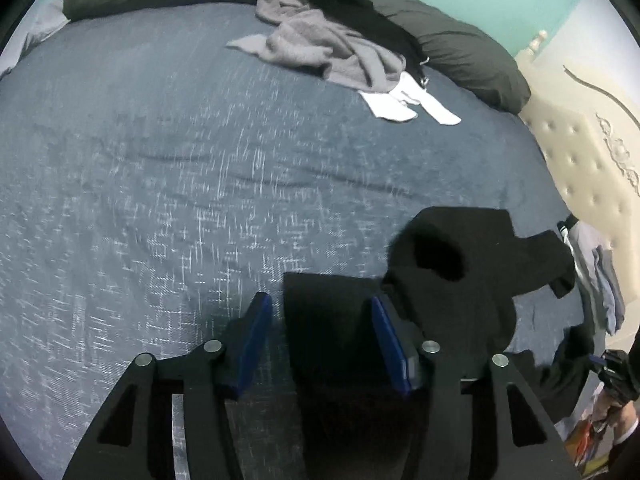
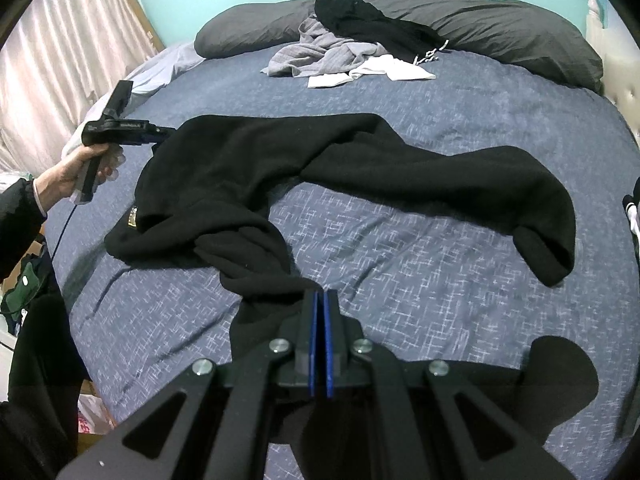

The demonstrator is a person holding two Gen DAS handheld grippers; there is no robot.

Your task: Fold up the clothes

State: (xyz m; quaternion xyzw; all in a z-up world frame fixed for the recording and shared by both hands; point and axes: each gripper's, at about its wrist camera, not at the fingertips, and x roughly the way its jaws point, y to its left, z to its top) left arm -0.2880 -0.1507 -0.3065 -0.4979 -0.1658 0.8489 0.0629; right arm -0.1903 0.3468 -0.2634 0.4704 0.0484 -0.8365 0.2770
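Note:
A black long-sleeved garment [image 2: 360, 168] lies spread and rumpled across the blue bedspread [image 2: 420, 280]. One sleeve ends in a cuff [image 2: 548, 256] at the right. My right gripper [image 2: 321, 298] is shut, its blue pads together on a bunched edge of the garment at the near side. A hand holds my left gripper [image 2: 162, 133] at the garment's far left edge. In the left wrist view this gripper [image 1: 320, 304] is open. A flat black fold [image 1: 324, 312] lies between its blue pads [image 1: 256, 340], with a gap showing beside it. More of the garment [image 1: 472, 272] sits to the right.
A pile of grey [image 2: 320, 54], black [image 2: 372, 24] and white [image 2: 384, 68] clothes lies at the far end against dark grey pillows [image 2: 520, 36]. A cream tufted headboard [image 1: 588, 168] and folded clothes [image 1: 604, 284] stand at the right. A pale curtain [image 2: 60, 64] hangs at the left.

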